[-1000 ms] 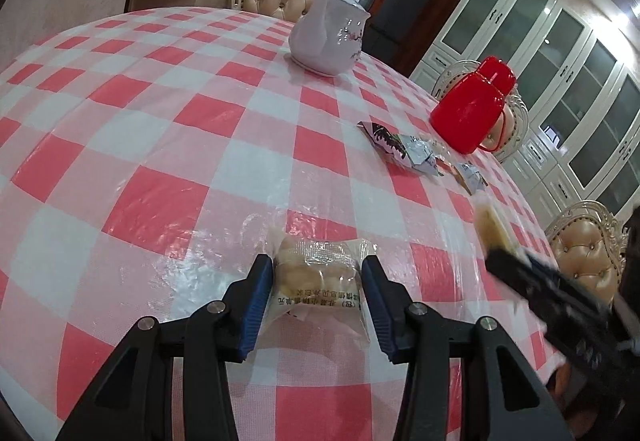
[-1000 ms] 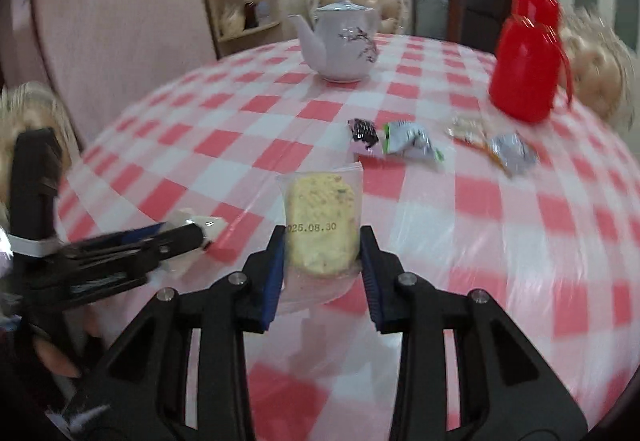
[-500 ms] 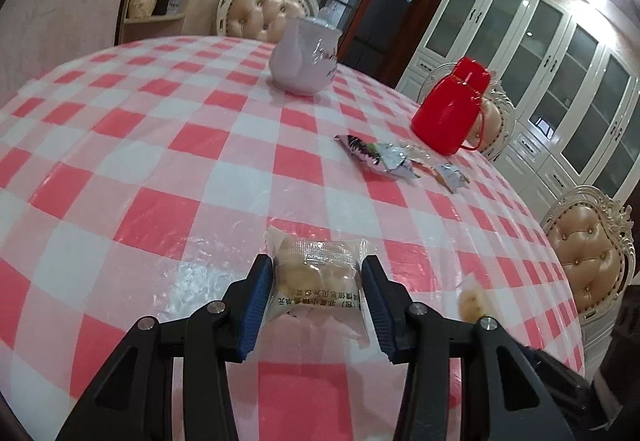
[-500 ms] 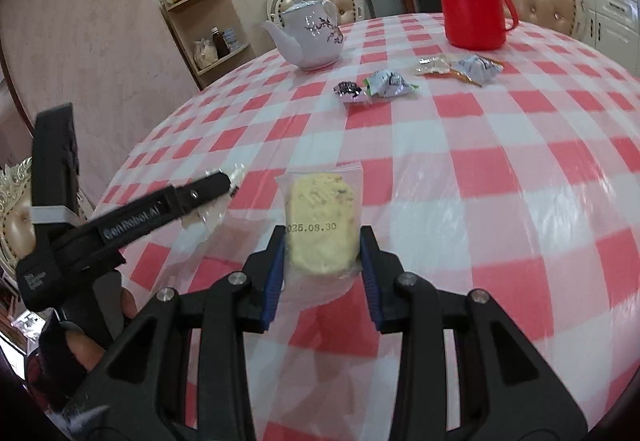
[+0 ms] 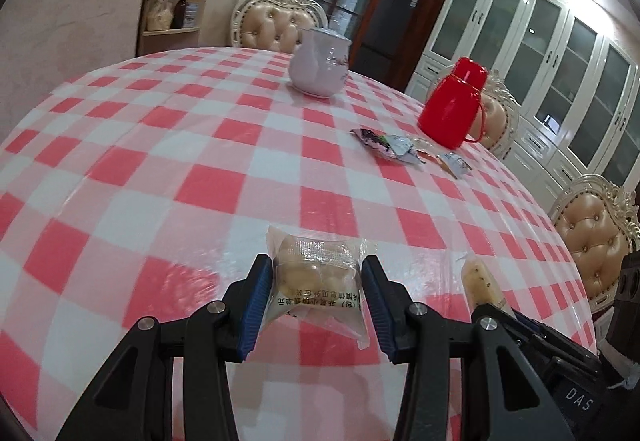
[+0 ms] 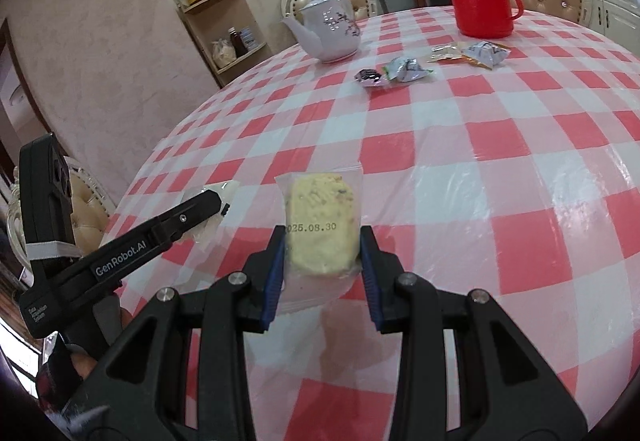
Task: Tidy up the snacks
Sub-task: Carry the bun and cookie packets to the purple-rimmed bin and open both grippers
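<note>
My left gripper (image 5: 318, 295) is shut on a clear-wrapped round pastry (image 5: 316, 277), held just above the red-and-white checked tablecloth (image 5: 208, 181). My right gripper (image 6: 322, 265) is shut on a clear-wrapped pale yellow cake (image 6: 320, 229) stamped with a date. The right gripper's cake also shows edge-on in the left wrist view (image 5: 482, 283), close to the right of the pastry. The left gripper also shows in the right wrist view (image 6: 208, 207), to the left of the cake. Several small wrapped snacks (image 5: 390, 147) lie far across the table, also in the right wrist view (image 6: 394, 73).
A white teapot (image 5: 318, 69) and a red thermos jug (image 5: 454, 107) stand at the far side of the table. Upholstered chairs (image 5: 596, 237) ring the table. The table edge (image 6: 132, 201) curves close on the left. A corner shelf (image 5: 176, 13) stands by the wall.
Both grippers have drawn back toward the near table edge and closer together, each still holding its snack. The far snacks, teapot and jug look smaller and farther.
</note>
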`<state>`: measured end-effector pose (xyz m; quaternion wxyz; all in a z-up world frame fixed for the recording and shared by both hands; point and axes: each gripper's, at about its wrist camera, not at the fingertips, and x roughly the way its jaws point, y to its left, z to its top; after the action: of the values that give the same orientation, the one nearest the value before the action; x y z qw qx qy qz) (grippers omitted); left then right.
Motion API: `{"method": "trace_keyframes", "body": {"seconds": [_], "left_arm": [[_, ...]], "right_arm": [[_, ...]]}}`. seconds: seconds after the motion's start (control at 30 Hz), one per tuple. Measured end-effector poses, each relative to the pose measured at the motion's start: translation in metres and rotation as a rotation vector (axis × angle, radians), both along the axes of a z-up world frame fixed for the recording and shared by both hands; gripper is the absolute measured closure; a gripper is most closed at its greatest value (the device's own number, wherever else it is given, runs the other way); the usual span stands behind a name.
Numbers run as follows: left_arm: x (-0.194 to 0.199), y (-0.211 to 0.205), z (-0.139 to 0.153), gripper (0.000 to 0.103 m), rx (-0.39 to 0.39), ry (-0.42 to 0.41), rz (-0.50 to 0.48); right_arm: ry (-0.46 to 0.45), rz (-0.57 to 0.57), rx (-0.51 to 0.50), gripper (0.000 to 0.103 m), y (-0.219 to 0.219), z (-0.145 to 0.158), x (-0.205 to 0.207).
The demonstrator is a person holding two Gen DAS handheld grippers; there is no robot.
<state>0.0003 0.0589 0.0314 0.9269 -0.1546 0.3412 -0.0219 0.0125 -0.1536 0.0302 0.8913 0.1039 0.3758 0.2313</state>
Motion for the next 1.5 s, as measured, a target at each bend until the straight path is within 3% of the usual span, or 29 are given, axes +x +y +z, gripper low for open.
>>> {"method": "trace_keyframes", "body": {"seconds": [0.27, 0.63, 1.1, 1.5], "left_arm": [[-0.027, 0.012, -0.001, 0.056, 0.008, -0.005, 0.029], [-0.065, 0.052, 0.006, 0.056, -0.028, -0.041, 0.159], [-0.145, 0.113, 0.019, 0.056, 0.05, -0.044, 0.284], [-0.225, 0.195, 0.013, 0.056, 0.081, 0.004, 0.494]], "right_arm": [[0.005, 0.07, 0.004, 0.064, 0.02, -0.001, -0.018], [0.021, 0.196, 0.02, 0.064, 0.066, -0.004, -0.039], [0.025, 0.474, 0.001, 0.064, 0.159, -0.007, -0.086], [0.0, 0.756, -0.036, 0.064, 0.246, -0.007, -0.151]]}}
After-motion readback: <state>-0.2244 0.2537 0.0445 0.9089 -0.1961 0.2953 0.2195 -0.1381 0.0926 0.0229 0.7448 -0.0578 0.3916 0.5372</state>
